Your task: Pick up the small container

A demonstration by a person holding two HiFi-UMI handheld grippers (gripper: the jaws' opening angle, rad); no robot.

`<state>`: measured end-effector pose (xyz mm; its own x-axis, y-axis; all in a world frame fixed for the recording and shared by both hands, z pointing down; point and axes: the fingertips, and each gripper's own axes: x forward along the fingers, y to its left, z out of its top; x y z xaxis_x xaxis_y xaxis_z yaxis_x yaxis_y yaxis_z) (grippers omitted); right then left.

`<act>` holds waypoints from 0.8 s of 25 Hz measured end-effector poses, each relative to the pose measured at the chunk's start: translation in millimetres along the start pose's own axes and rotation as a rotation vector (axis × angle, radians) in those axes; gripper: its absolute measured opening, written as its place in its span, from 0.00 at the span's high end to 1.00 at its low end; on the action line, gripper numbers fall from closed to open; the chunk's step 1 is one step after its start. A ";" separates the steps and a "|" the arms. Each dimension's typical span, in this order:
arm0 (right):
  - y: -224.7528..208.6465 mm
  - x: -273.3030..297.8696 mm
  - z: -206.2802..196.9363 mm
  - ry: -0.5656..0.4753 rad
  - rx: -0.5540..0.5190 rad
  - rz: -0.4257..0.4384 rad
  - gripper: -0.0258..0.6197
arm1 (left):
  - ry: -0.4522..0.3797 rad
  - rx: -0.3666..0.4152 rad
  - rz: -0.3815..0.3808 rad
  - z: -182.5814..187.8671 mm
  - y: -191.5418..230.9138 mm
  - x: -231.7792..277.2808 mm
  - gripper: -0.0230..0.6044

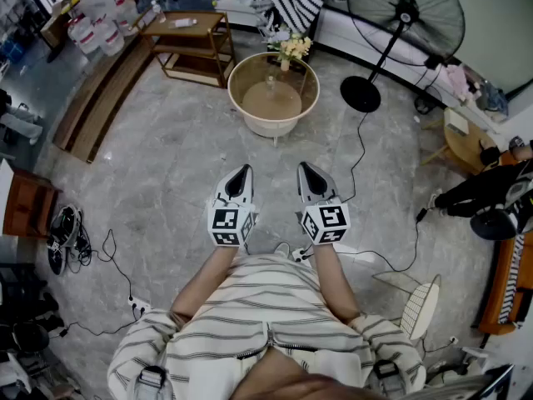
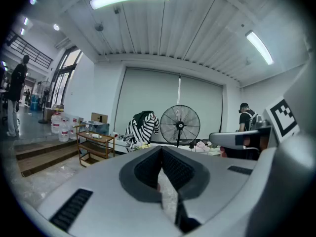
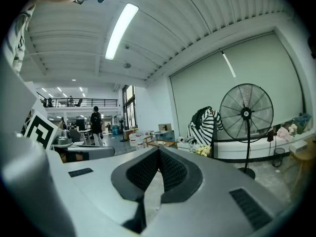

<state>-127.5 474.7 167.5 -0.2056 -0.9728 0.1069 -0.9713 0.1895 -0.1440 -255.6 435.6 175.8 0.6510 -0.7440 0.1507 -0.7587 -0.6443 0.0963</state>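
A round cream side table [image 1: 250,120] with a glass top stands on the grey floor ahead of me. A small clear container [image 1: 270,82] stands on it, with a bunch of pale flowers [image 1: 291,48] at its far rim. I hold both grippers side by side over the floor, well short of the table and pointing at it. The left gripper [image 1: 242,172] [image 2: 161,150] is shut with nothing between its jaws. The right gripper [image 1: 305,168] [image 3: 158,152] is also shut and empty. The container does not show in either gripper view.
A wooden shelf table [image 1: 193,42] stands at the back left beside water bottles [image 1: 93,32]. A standing fan [image 1: 403,17] is at the back right, its base [image 1: 361,94] near the round table. Cables [image 1: 360,144] and a power strip [image 1: 353,252] lie on the floor.
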 end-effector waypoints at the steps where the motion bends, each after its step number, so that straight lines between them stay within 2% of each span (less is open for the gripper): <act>1: -3.0 -2.7 0.8 -0.001 -0.003 0.003 0.95 | -0.001 0.002 0.003 0.3 -4.4 0.6 0.96; 12: -34.0 -29.2 1.1 -0.033 -0.002 0.046 0.95 | -0.005 0.014 0.035 -5.2 -49.3 8.1 0.96; 20: -49.3 -27.3 -2.0 -0.055 0.007 0.048 0.95 | 0.017 0.016 0.027 -21.1 -60.4 19.6 0.96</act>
<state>-74.2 492.1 173.7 -0.2452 -0.9684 0.0457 -0.9595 0.2356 -0.1545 -197.6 463.6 193.7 0.6297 -0.7581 0.1696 -0.7753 -0.6269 0.0765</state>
